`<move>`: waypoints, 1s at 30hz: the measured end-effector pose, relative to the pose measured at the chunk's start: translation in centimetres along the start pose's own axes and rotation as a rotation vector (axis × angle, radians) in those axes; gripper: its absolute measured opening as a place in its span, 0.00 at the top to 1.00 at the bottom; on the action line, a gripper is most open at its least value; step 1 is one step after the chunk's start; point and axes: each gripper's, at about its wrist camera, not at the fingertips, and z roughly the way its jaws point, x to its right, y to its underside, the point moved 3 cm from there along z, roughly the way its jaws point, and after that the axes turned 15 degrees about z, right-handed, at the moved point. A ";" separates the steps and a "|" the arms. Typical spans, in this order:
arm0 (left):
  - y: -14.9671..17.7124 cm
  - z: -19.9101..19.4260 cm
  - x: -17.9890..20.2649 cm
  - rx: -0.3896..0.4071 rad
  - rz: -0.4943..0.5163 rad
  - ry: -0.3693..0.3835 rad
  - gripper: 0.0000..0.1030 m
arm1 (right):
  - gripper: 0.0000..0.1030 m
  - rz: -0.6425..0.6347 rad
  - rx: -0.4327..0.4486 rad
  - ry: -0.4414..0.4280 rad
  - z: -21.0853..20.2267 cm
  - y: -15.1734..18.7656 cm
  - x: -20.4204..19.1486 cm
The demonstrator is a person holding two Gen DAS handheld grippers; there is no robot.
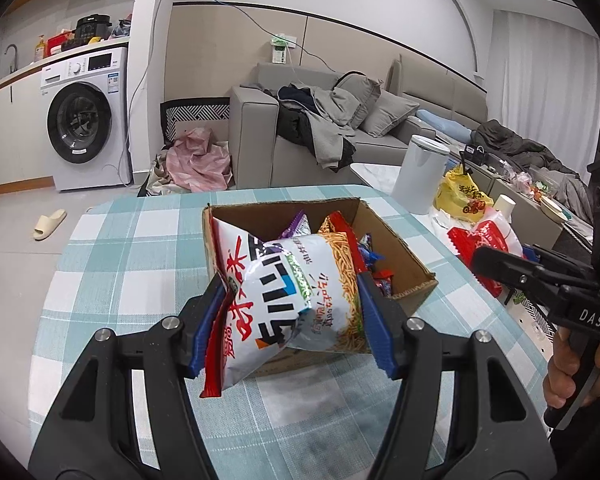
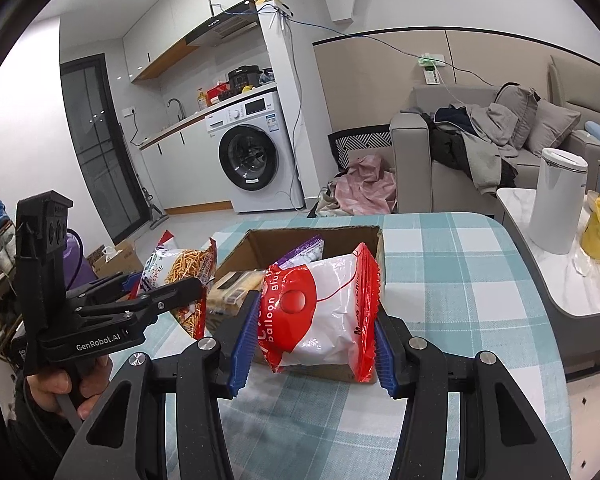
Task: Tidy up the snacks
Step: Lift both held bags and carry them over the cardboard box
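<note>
A living room with a grey sofa (image 1: 340, 128) and a white front-loading washing machine (image 1: 86, 120) is showing behind a surface under a teal-and-white checked cloth (image 1: 120, 248). An open brown cardboard box (image 1: 412, 264) is sitting on that cloth, already holding several small coloured snack packets (image 1: 370, 258). The left tool (image 1: 288, 320) is gripping a white-and-red noodle-stick snack bag (image 1: 284, 292), its blue ridged pads (image 1: 374, 320) pressing on both sides of the bag; the bag is hanging just in front of the box's near wall, its top edge overlapping the opening. The right tool (image 2: 312, 340) is clamping a red-and-white foil snack bag printed "balloon" (image 2: 324, 312), also just in front of the box (image 2: 256, 246), above the cloth. A hand (image 2: 66, 384) is holding the left tool's grip. A white cylindrical bin (image 2: 556, 200) is standing on a marble side table (image 2: 572, 280) to the right.
</note>
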 end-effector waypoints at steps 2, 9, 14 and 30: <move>-0.3 0.5 -0.5 0.001 -0.006 -0.004 0.42 | 0.51 0.010 0.013 0.000 0.3 -0.3 0.1; -1.0 1.8 -1.5 0.000 -0.002 -0.015 0.42 | 0.51 0.019 0.002 0.012 2.5 -1.1 0.3; -1.5 2.8 -2.4 -0.006 -0.008 -0.025 0.42 | 0.51 0.037 -0.004 0.014 3.7 -1.5 0.5; -2.4 6.2 -3.5 -0.009 -0.002 -0.034 0.42 | 0.51 0.077 -0.051 0.032 7.4 -1.8 0.9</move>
